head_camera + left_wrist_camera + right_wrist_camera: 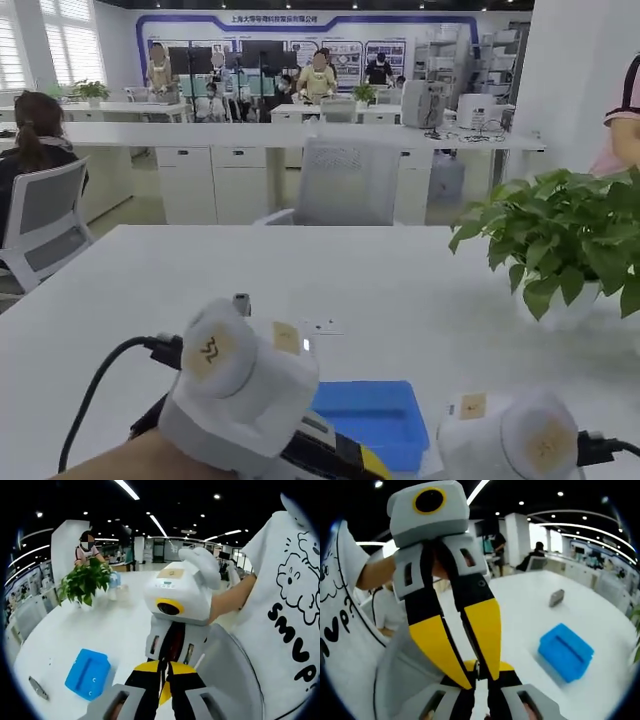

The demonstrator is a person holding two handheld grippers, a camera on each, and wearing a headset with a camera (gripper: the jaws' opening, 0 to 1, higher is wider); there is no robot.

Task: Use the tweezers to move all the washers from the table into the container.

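Currently the left gripper (pixel 479 675) has its yellow jaws drawn together at the tips; from the right gripper view I can see them taper to a point with nothing I can make out pinched between them. The right gripper (pixel 171 657) looks the same from the left gripper view: jaws closed up narrow, nothing visibly held. The two grippers point at each other, tip to tip, low in front of my operator's white printed T-shirt (pixel 285 605), and both hang above the near edge of the table (pixel 400 280).

Out from there, the blue container (pixel 365 388) sits on the table just beyond the grippers, and in the head view it lies between them. I cannot tell whether anything lies inside it.

Farther out on the table lies a slim grey piece (pixel 37 687), the tweezers as far as I can tell, flat on the surface, well apart from both grippers and clear of the container. A few tiny specks (pixel 322 326) lie on the table between that piece and the container; they are too small for me to call them washers with any certainty.

A potted plant (pixel 560 240) stands at the right edge of the table. A black cable (pixel 100 385) trails off the left gripper's body.
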